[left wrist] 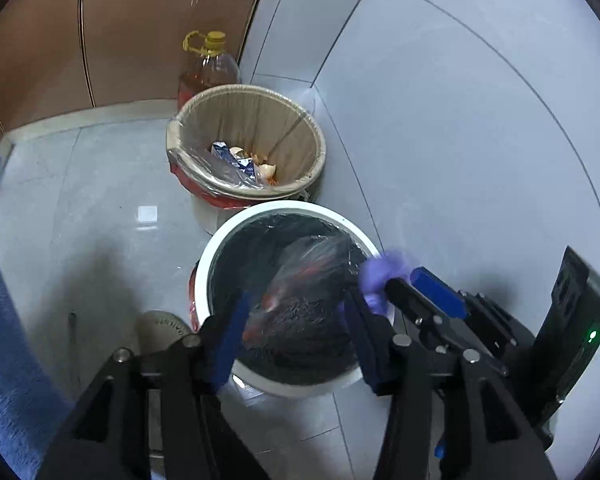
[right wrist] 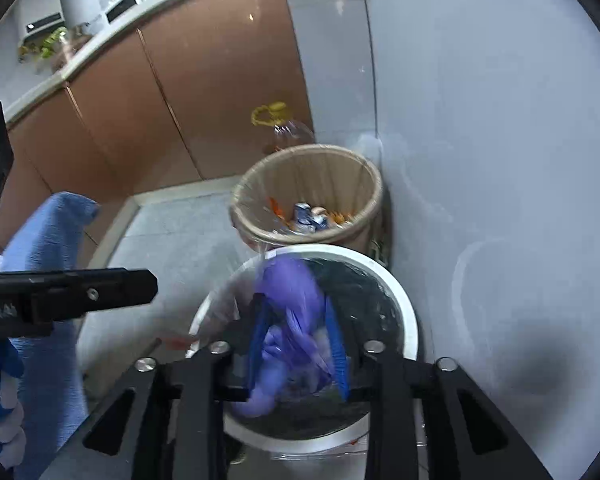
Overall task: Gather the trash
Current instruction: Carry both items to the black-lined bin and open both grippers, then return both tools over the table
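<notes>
While the white bin (left wrist: 284, 386) sits directly below both tongs, the drop is being lined up. Beyond it, further ahead of the tips, a beige bin (left wrist: 246, 96) with scraps is seen, and an oil bottle (left wrist: 210, 66) behind that. The right tongs (right wrist: 298, 344) are clamped narrow on a purple glove (right wrist: 292, 292), which hangs over the dark liner just inside the rim. The left tongs (left wrist: 296, 336) are spread wide, nothing between the pads, a clear bag (left wrist: 300, 280) bulging ahead of them. For a clean drop, the glove is best carried toward the bin's middle before release, since a limp glove could be snagged on the rim. The empty tongs should be kept aside.
</notes>
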